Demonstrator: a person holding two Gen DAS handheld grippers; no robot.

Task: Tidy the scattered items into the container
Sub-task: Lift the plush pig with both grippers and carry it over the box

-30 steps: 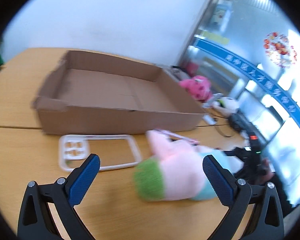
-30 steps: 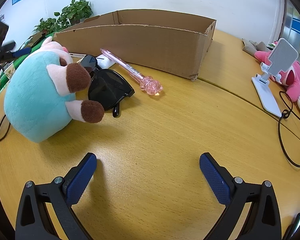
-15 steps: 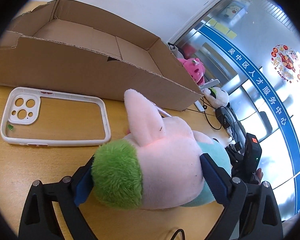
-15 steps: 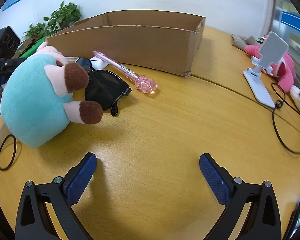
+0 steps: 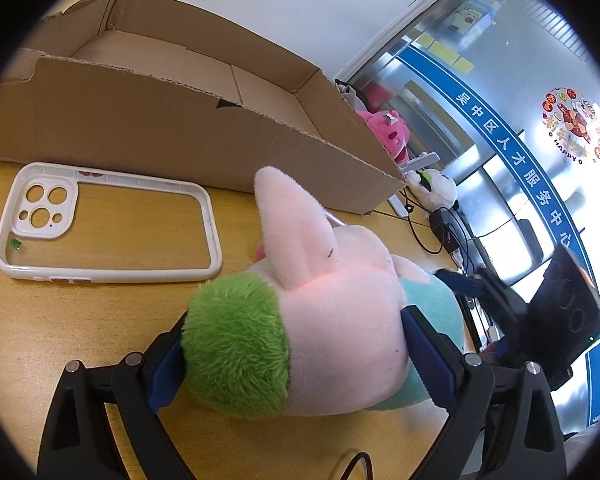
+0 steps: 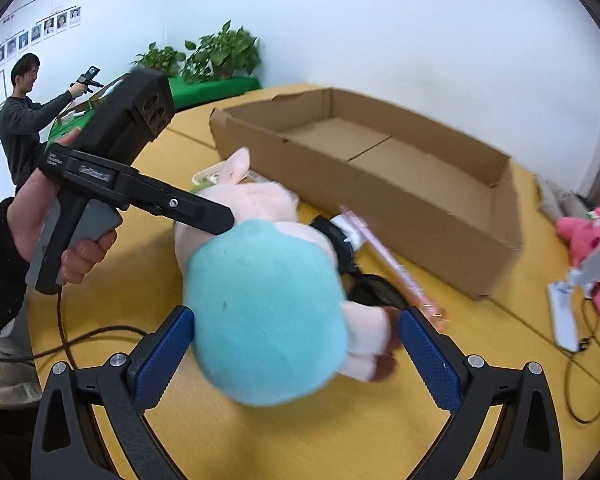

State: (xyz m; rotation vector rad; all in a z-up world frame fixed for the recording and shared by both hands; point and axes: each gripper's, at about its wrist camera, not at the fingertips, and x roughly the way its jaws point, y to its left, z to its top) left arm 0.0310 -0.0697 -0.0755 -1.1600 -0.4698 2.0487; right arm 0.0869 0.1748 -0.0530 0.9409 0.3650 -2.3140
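Bright and evenly lit; strong glare off the glass wall (image 5: 512,128) right of the cardboard box (image 5: 172,120). Heavy fisheye bending, black corners. Right wrist view smeared by motion blur.

- A pink plush toy (image 6: 588,240) sits far off on the counter (image 6: 380,432).
- A white phone stand (image 6: 572,304) is beside it.
- Green plants (image 6: 216,56) stand by the wall.
- A black cable (image 6: 580,392) lies nearby.

You have one plush toy (image 5: 332,320), one phone case (image 5: 108,220), one pink pen (image 6: 384,256), one sunglasses pair (image 6: 374,290), one cardboard box (image 5: 148,120).
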